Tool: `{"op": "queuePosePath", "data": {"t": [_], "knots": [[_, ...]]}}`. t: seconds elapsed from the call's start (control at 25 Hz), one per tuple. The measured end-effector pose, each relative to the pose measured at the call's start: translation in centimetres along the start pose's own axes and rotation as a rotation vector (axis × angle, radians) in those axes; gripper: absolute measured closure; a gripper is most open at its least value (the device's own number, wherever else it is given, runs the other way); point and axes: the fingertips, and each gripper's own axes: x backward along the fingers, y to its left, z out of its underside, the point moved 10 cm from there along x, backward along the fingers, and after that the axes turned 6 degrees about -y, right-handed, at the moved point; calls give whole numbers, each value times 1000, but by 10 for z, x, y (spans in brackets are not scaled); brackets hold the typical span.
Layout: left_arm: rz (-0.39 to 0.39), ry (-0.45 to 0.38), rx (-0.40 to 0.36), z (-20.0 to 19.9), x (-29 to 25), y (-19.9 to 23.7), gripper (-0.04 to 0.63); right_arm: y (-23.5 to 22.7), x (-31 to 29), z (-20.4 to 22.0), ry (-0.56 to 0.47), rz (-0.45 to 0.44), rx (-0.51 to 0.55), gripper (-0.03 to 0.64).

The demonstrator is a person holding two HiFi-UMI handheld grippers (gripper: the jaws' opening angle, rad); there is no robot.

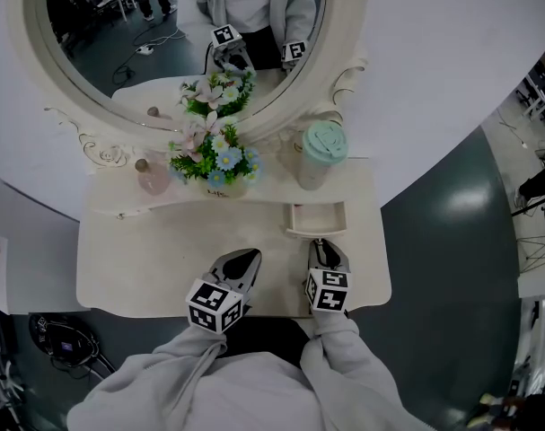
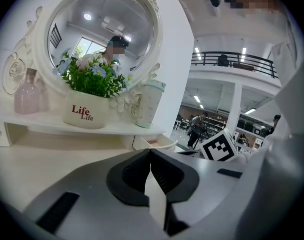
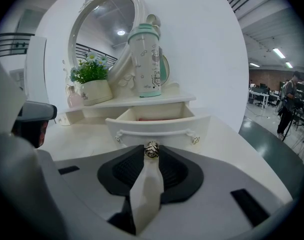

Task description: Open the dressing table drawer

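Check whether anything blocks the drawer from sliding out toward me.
Nothing visible does. The right tool grips the knob; the tabletop before the drawer holds nothing, and the left tool sits aside.

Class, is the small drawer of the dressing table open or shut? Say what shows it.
Open: the drawer stands pulled forward, its inside showing, with the right gripper clamped on its knob.

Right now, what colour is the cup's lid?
The lid is mint green, clearest in the head view.
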Motion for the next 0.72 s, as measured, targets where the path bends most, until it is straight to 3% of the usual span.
{"op": "queuePosePath", "data": {"t": [0.72], "knots": [[7,-5,-10,-2,4,1,580,-1,7,5,-1,0,-7,508]]}}
